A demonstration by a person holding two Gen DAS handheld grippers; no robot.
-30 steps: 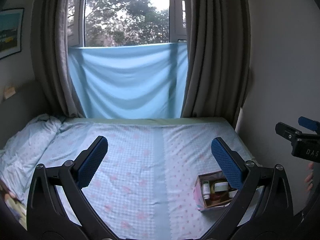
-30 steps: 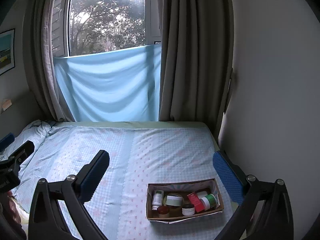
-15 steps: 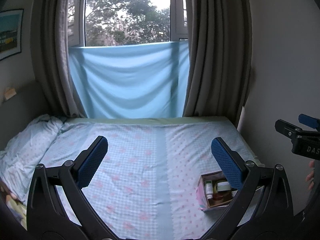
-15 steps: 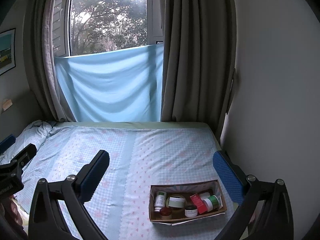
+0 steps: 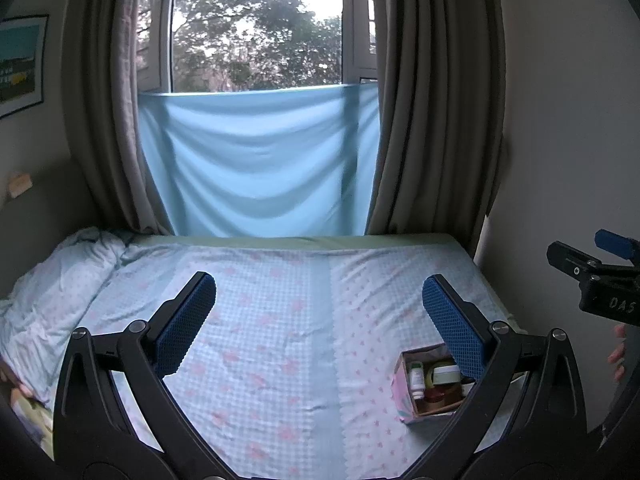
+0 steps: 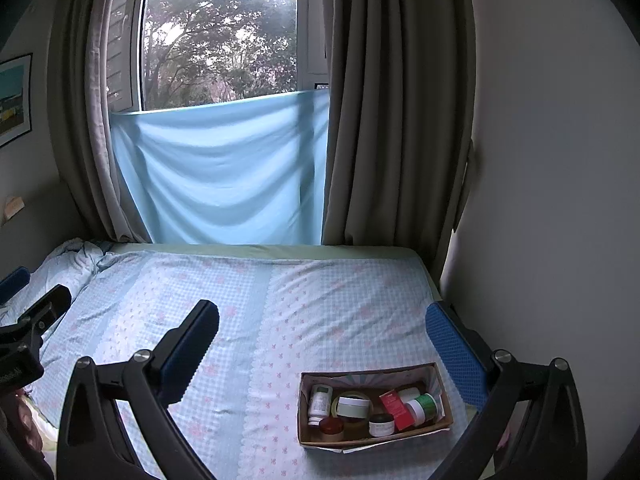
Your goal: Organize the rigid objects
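Observation:
A shallow cardboard box sits on the bed near its right edge. It holds a white bottle, several small jars and a red carton. The box also shows in the left wrist view, partly behind my left gripper's right finger. My left gripper is open and empty above the bed. My right gripper is open and empty, above and in front of the box. Each gripper shows at the edge of the other's view.
The bed has a light blue patterned sheet. A rumpled duvet lies at the left. A blue cloth hangs under the window between grey curtains. A wall runs close along the bed's right side.
Both views have drifted slightly, so the box sits a little further right and lower in each frame. Both grippers stay open.

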